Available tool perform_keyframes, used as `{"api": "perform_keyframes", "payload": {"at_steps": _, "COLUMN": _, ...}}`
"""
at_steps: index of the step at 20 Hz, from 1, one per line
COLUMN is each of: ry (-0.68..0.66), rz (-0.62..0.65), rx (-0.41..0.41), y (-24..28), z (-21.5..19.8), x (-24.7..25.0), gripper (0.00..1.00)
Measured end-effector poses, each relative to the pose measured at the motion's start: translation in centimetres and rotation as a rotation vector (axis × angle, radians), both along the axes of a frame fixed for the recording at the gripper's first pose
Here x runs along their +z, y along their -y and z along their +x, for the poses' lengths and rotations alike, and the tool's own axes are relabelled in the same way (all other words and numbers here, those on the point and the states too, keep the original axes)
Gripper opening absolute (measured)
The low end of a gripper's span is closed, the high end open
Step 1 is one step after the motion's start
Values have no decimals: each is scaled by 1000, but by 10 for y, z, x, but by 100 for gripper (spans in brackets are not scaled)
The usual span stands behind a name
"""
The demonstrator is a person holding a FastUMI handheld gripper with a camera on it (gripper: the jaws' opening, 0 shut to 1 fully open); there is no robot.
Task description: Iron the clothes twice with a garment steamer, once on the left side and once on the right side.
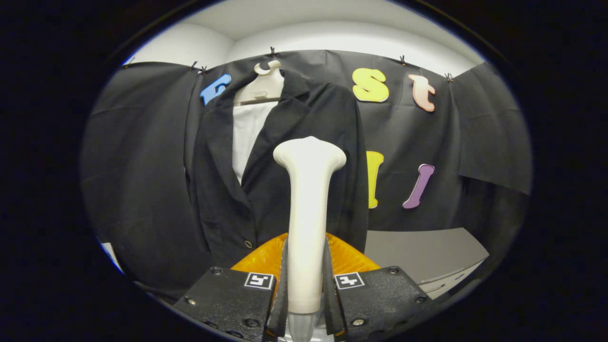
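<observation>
One dark jacket (285, 190), biggest thing ahead, hanging open-fronted against the black cloth wall (142, 156) of the booth, well beyond the fingers. Draped on a pale hanger (262, 85) hooked at the top of the cloth. White shirt (248, 137) underneath, showing as a narrow strip between the lapels. Small button (248, 244) low on the front of the jacket, near its opening.

Next in size, grey surface (422, 251) low down, to one side of the jacket and below the hem of the cloth. White wall and ceiling (332, 28) above the cloth.

Then orange ribbed piece (259, 259), fan-shaped, spreading out just ahead of the fingers and behind the steamer's handle; what it belongs to, cannot tell.

Pale garment steamer (306, 213), upright between the fingers, slim along the handle and flaring to a wider rounded head at the top. Head level with the chest of the jacket, in front of the jacket's front panel; whether touching the fabric, cannot tell.

Gripper (306, 304) at the bottom, jaws narrow and clamped on the lower handle of the steamer, one finger pressing each side. Two small square black-and-white markers (259, 280) on the finger blocks, one either side of the handle.
</observation>
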State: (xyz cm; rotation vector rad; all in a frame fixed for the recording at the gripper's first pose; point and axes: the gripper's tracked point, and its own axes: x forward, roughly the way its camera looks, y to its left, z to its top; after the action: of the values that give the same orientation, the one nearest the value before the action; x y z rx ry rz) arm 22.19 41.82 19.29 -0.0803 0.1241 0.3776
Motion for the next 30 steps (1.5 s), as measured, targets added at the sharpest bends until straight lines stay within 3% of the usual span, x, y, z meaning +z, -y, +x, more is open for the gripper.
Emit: {"api": "perform_keyframes", "payload": {"at_steps": 30, "ry": -246, "rz": -148, "rx": -19, "y": 10, "z": -19, "x": -165, "gripper": 34}}
